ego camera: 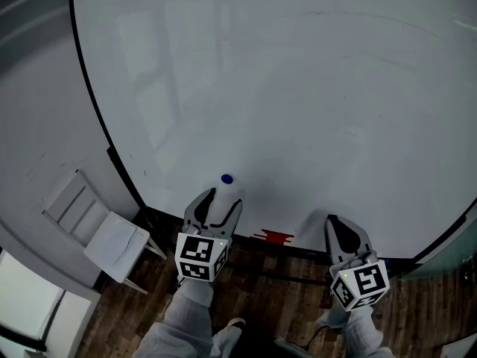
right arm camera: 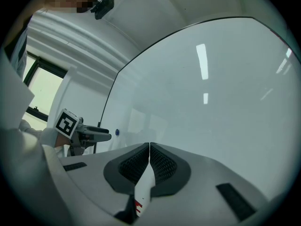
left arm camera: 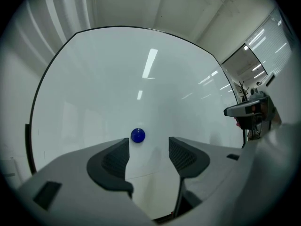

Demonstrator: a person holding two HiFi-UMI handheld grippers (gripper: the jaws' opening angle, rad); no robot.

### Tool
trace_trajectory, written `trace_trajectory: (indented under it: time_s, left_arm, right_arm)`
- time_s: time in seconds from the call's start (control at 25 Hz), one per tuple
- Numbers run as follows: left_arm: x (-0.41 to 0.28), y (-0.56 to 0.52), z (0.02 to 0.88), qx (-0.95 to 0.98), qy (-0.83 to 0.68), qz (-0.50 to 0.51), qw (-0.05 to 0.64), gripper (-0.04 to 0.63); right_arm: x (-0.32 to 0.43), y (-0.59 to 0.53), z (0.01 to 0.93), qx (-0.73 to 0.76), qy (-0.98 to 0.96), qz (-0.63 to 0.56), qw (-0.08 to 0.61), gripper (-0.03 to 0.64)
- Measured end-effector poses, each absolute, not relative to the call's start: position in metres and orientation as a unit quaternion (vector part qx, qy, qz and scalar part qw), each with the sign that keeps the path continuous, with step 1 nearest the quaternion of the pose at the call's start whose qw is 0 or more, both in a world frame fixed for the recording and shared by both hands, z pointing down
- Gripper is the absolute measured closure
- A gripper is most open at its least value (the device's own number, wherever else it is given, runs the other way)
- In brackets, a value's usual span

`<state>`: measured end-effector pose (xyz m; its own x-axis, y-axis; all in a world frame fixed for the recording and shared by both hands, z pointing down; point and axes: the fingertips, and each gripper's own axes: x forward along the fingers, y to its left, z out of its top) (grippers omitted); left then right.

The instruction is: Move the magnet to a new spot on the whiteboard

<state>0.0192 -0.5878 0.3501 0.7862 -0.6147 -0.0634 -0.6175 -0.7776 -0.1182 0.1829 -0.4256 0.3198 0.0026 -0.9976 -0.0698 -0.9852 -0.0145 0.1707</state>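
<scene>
step: approach, left tongs (left arm camera: 149, 147) released, magnet (left arm camera: 138, 135) just ahead
right tongs (right arm camera: 149, 147): clenched, empty
next: close in, pinch it

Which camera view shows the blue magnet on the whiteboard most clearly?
The left gripper view: the magnet is large and sharp, just beyond the open left hand-held gripper. The head view shows it only as a small dot above that gripper. The right gripper view shows a tiny, distant blue speck.

dark wood floor (ego camera: 141, 297), white chair (ego camera: 112, 241) by grey wall (ego camera: 37, 110), bright window (right arm camera: 44, 91) at left
</scene>
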Motion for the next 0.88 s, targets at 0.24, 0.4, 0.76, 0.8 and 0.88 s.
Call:
trace_trajectory:
  time_s: [0.24, 0.4, 0.76, 0.8, 0.88]
  left_arm:
    - [0.024, -0.569, 0.359, -0.949, 0.311, 0.020, 0.045, 0.336]
    - [0.030, -0.557, 0.372, -0.954, 0.297, 0.015, 0.034, 0.336]
    - [0.045, -0.518, 0.409, -0.969, 0.246, 0.008, -0.010, 0.345]
    - [0.047, -0.515, 0.413, -0.970, 0.242, 0.007, -0.013, 0.350]
    - [0.048, -0.509, 0.418, -0.971, 0.237, 0.006, -0.022, 0.356]
  right_arm:
    - [0.195, -0.402, 0.334, 0.732, -0.677, -0.072, 0.035, 0.588]
    - [0.211, -0.380, 0.349, 0.759, -0.647, -0.058, 0.032, 0.588]
    - [0.239, -0.339, 0.381, 0.805, -0.593, -0.015, 0.006, 0.588]
    - [0.240, -0.335, 0.384, 0.807, -0.590, -0.012, 0.007, 0.588]
    - [0.240, -0.329, 0.391, 0.811, -0.585, -0.005, 0.007, 0.588]
